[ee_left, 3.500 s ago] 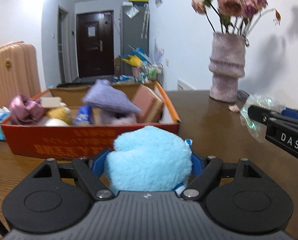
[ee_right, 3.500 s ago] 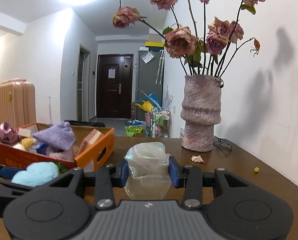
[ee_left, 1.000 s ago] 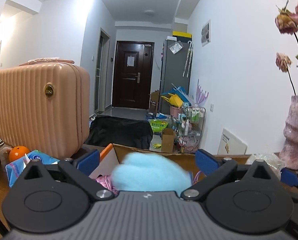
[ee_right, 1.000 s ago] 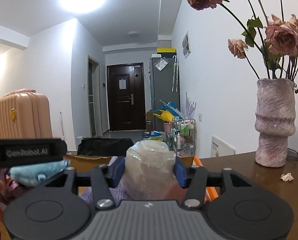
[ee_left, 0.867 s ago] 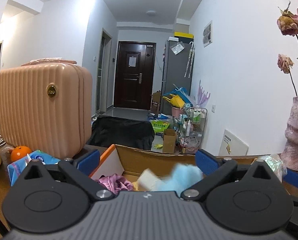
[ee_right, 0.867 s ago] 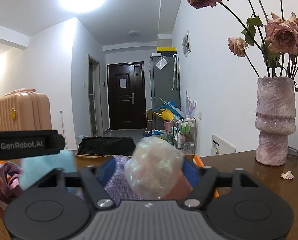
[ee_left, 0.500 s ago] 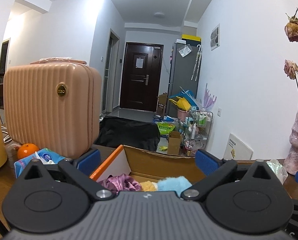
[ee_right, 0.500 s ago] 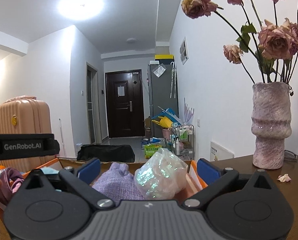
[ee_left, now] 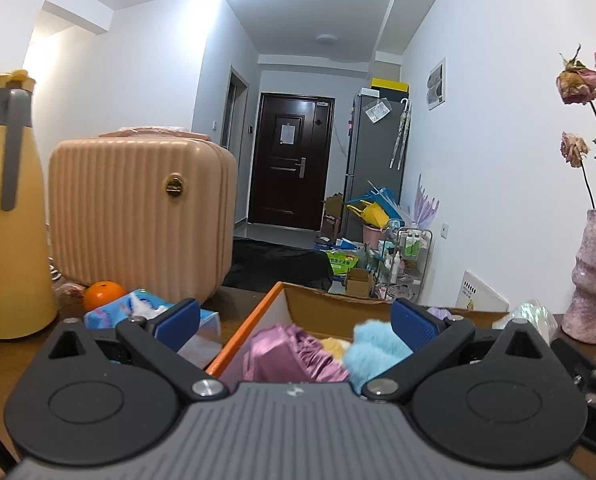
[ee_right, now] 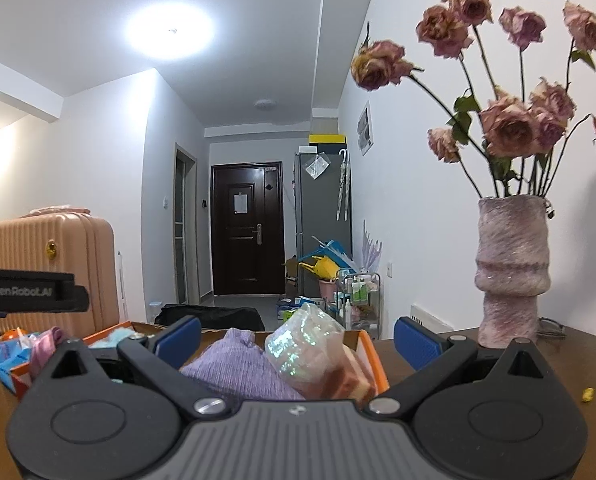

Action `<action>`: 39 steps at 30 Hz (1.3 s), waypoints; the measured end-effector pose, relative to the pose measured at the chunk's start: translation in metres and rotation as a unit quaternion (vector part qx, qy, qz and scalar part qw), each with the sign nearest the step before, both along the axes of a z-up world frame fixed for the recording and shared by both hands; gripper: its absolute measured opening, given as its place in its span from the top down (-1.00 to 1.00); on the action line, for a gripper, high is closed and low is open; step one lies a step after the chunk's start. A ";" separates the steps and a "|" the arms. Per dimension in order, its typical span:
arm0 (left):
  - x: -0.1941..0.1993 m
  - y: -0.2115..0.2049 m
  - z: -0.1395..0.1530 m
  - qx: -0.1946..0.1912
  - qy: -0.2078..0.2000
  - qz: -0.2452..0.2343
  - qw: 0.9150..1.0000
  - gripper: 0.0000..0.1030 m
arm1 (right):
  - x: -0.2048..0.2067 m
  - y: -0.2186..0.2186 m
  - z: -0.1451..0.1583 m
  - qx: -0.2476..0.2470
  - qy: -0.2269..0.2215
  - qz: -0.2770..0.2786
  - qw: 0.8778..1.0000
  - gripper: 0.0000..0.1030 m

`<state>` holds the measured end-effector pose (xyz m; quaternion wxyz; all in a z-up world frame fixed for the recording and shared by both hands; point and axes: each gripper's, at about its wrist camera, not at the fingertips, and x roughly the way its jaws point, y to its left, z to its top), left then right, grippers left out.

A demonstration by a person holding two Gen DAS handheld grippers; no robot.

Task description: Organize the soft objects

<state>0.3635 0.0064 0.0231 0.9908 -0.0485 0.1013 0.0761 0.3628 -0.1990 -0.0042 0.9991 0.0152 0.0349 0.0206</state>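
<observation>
The soft objects lie in the orange cardboard box point(ee_left: 254, 322). The fluffy blue plush point(ee_left: 371, 346) sits in the box beyond the left gripper point(ee_left: 296, 322), low and toward its right-hand pad, with clear space between the plush and both blue pads point(ee_left: 411, 322); it touches neither. Just beside the plush, to its left, lies a crumpled purple satin cloth point(ee_left: 286, 354), and a small yellow fuzzy piece point(ee_left: 331, 345) shows between the two. The left gripper's fingers stand spread wide with nothing clamped between them.

In the right wrist view, the iridescent plastic bag point(ee_right: 307, 350) rests on top of the box's contents, leaning against a lavender knitted cloth point(ee_right: 234, 370) on its left and over a pinkish block point(ee_right: 347, 378) beneath it. The bag sits between the pads of the right gripper point(ee_right: 296, 334) but apart from both; these fingers too are spread fully and grip nothing. The box's orange rim point(ee_right: 375, 360) shows just right of the bag.

Outward on the wooden table point(ee_right: 577, 360): a blue tissue pack point(ee_left: 138, 308) and an orange point(ee_left: 104, 294) near the box's left side, a pink ribbed suitcase point(ee_left: 138, 216) behind them, a yellow jug point(ee_left: 6, 220) at the far left, and a pink textured vase point(ee_right: 511, 264) of dried roses point(ee_right: 509, 124) on the right.
</observation>
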 end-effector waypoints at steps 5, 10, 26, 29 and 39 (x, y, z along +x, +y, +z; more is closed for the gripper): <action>-0.026 0.005 -0.001 0.007 0.002 0.002 1.000 -1.00 | -0.026 -0.005 0.001 -0.002 -0.001 -0.004 1.000 -1.00; -0.053 0.009 -0.001 0.014 0.005 0.003 1.000 -1.00 | -0.052 -0.011 0.002 -0.003 0.000 -0.009 1.000 -1.00; -0.164 0.014 -0.001 0.020 0.003 -0.029 0.999 -1.00 | -0.156 -0.026 0.002 -0.008 0.020 -0.003 1.000 -1.00; -0.190 0.013 0.000 0.019 -0.003 -0.036 0.999 -1.00 | -0.176 -0.028 0.003 -0.008 0.027 0.003 1.000 -1.00; -0.287 0.015 -0.015 0.026 -0.022 -0.054 0.998 -1.00 | -0.265 -0.045 0.004 0.012 0.015 0.034 0.999 -1.00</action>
